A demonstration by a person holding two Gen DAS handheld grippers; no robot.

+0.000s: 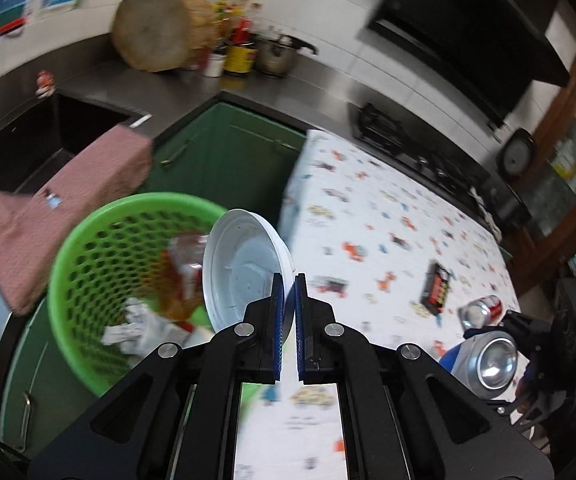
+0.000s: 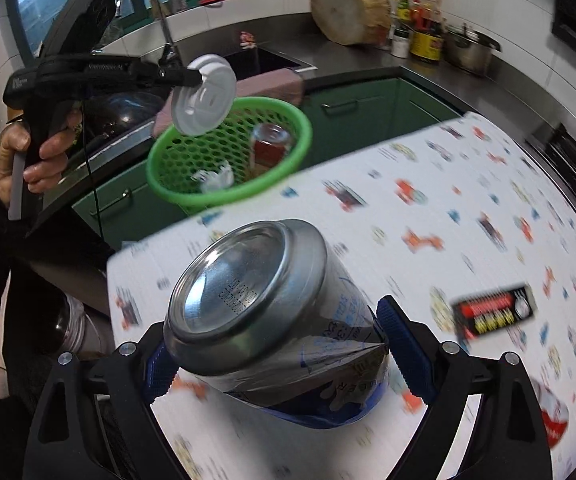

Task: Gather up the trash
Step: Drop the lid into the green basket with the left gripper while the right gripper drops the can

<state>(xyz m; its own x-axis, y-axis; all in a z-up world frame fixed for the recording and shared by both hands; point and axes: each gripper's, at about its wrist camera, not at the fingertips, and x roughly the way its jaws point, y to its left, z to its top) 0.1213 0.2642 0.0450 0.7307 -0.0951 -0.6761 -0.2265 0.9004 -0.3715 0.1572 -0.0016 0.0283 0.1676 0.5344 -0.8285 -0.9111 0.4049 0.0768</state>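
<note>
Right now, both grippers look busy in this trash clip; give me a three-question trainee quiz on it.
1. True or false: the left gripper is pinching the white lid.
2. What does the right gripper hold? A) silver can B) black packet C) cloth
3. Name the container with trash already inside.

Key: 1 true. 2 A. 3 the green basket.

The left gripper's (image 1: 289, 280) fingers (image 1: 276, 312) pinch a white lid (image 1: 243, 264) above the green basket (image 1: 87, 240) of trash.
</note>
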